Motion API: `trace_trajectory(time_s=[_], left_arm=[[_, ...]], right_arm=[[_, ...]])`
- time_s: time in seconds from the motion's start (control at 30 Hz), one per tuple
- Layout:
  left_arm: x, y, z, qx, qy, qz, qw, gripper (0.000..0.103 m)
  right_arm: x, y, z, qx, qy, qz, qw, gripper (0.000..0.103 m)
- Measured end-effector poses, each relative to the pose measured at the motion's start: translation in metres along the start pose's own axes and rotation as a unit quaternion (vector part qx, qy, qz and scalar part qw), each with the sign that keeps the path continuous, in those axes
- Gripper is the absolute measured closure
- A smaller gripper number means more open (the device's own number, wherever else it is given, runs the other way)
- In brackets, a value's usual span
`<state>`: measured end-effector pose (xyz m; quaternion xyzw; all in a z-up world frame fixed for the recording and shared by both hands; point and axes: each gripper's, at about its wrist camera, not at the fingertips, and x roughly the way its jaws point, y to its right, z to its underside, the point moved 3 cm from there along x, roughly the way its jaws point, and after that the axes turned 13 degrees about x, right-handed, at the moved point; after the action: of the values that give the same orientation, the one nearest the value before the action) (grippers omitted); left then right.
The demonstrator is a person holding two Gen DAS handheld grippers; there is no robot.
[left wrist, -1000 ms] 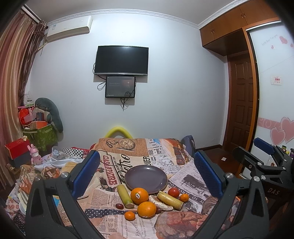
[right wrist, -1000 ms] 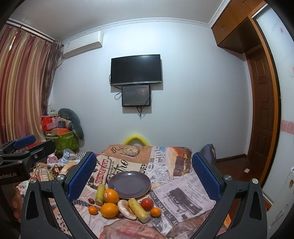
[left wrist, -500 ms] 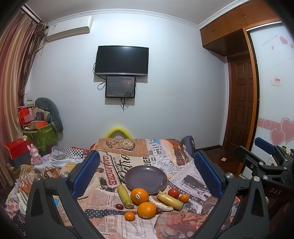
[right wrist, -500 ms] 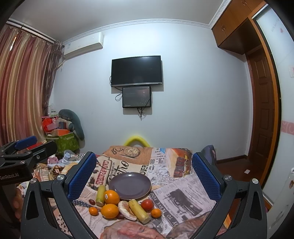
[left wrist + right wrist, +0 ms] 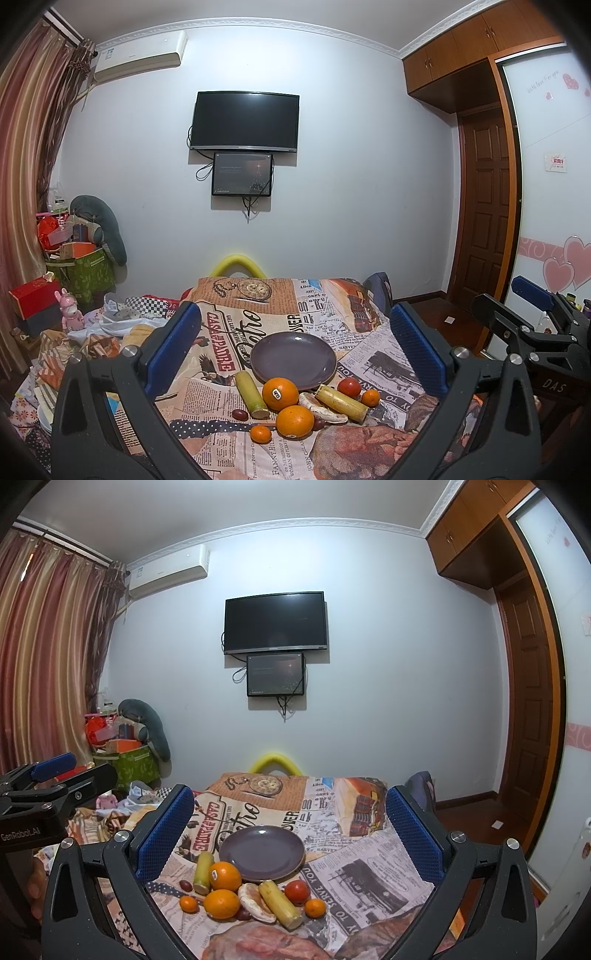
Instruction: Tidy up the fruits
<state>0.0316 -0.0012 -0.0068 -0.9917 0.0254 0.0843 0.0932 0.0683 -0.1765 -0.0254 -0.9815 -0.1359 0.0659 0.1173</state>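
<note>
An empty purple plate (image 5: 293,356) (image 5: 263,853) lies on a newspaper-print cloth. In front of it lie two oranges (image 5: 280,394) (image 5: 294,421), two yellow-green cane pieces (image 5: 252,394) (image 5: 341,397), a tomato (image 5: 349,386), small tangerines (image 5: 260,433) (image 5: 370,398), a dark date (image 5: 239,414) and a pale peel (image 5: 322,406). My left gripper (image 5: 295,350) is open and empty, held above and behind the fruit. My right gripper (image 5: 290,834) is open and empty, likewise. In the right wrist view the oranges (image 5: 224,876) (image 5: 221,904) and tomato (image 5: 296,891) show too.
The right gripper's body shows at the right edge of the left wrist view (image 5: 535,332); the left one at the left of the right wrist view (image 5: 44,797). Boxes, a green bin (image 5: 83,273) and clutter stand at the left. A wooden door (image 5: 484,206) is at the right.
Both views have shifted very slightly; the scene and fruit have not moved. Both grippers stay open.
</note>
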Motion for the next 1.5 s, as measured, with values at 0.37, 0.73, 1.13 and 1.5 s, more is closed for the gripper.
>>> trace_trajectory(time_s=[0.37, 0.73, 1.13, 1.5], left_arm=[[0.004, -0.002, 0.002, -0.001, -0.005, 0.002, 1.0000, 0.000], [0.048, -0.016, 0.016, 0.005, -0.051, 0.000, 0.9987, 0.000], [0.145, -0.055, 0.071, -0.011, -0.163, 0.002, 0.9865, 0.000], [0.215, -0.080, 0.141, -0.031, -0.258, 0.000, 0.9656, 0.000]], right_arm=[[0.001, 0.000, 0.003, 0.000, -0.004, 0.001, 1.000, 0.000], [0.030, 0.014, 0.016, 0.004, -0.031, 0.020, 0.999, 0.000], [0.100, 0.048, 0.065, -0.008, -0.136, 0.058, 0.989, 0.000], [0.149, 0.069, 0.104, -0.020, -0.219, 0.066, 0.973, 0.000]])
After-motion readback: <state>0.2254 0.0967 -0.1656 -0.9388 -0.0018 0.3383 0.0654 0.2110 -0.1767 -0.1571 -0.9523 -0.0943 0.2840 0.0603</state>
